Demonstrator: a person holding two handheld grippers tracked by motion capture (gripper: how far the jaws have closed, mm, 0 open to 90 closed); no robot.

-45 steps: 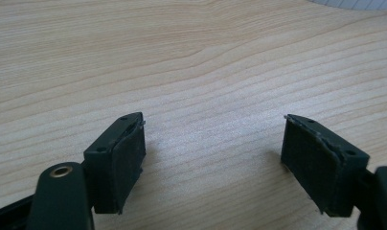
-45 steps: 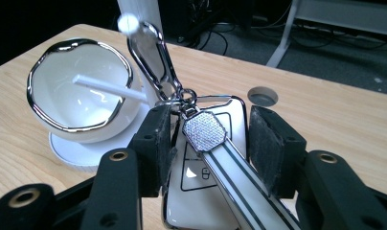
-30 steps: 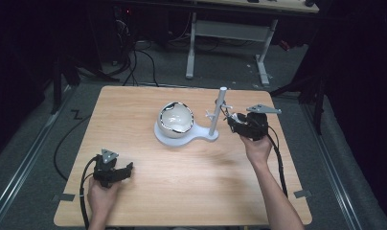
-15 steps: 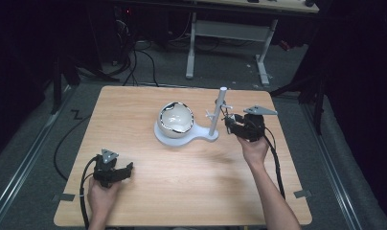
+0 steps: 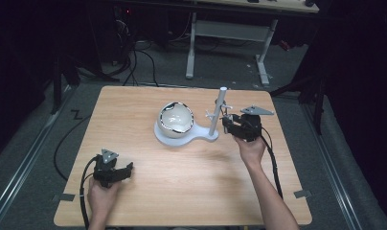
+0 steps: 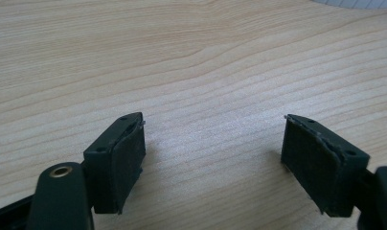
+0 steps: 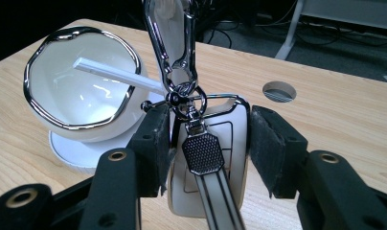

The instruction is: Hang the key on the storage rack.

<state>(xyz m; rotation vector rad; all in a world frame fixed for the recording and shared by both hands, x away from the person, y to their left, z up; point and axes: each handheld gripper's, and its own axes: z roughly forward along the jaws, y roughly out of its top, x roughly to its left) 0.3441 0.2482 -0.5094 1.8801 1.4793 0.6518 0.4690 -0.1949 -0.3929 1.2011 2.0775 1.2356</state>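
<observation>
Two black jaws of the right gripper [image 7: 203, 143] were closed on a white key fob [image 7: 208, 158], beside the white stand's post [image 5: 219, 112] at the table's far right. It looked light, rigid and smooth, likely to slip, so holding its flat sides suited it; its chrome carabiner clip [image 7: 175, 43] hung on a peg [image 7: 117, 75], free to swing. The left gripper [image 6: 213, 158] rested open and empty over the near left tabletop [image 6: 191, 62].

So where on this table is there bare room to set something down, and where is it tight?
Bare wood spans the table between the left gripper and the right forearm, plus the far left corner. Crowded: the white stand, its bowl and post, with the right gripper holding the key fob.
</observation>
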